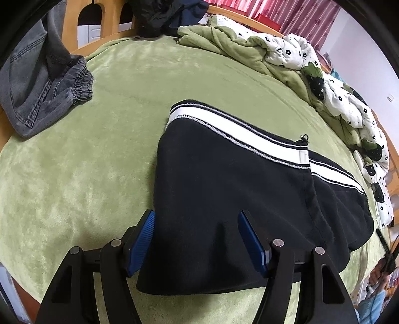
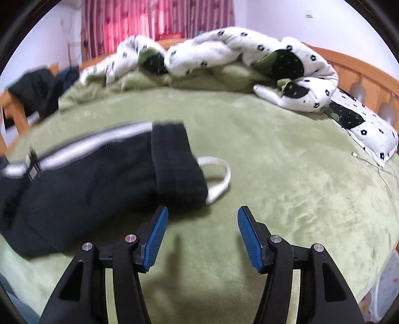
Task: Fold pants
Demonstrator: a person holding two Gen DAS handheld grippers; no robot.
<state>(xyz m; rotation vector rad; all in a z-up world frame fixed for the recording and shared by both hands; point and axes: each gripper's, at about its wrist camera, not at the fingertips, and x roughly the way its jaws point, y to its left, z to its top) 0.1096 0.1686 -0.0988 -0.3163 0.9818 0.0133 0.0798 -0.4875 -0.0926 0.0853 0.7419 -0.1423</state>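
Note:
Black pants [image 1: 224, 179] with a white side stripe [image 1: 239, 134] lie folded on the green blanket [image 1: 87, 162]. My left gripper [image 1: 197, 219] stands over their near edge with its jaws apart. The black cloth spans the gap between the blue pads [image 1: 144, 236] and runs on past the right finger. In the right wrist view the pants [image 2: 87, 184] lie blurred at the left. Their ribbed band [image 2: 174, 162] points right, with a white drawstring loop [image 2: 222, 174] sticking out. My right gripper [image 2: 202, 214] hangs open above bare blanket, just right of the band, with nothing between its fingers.
Grey jeans [image 1: 42, 82] lie at the far left by the wooden bed frame [image 1: 72, 27]. A rumpled white flowered quilt [image 2: 249, 57] runs along the far side. Dark clothes [image 1: 162, 17] are heaped at the back. A pillow [image 2: 361, 127] and a white cable [image 2: 369, 159] lie at the right.

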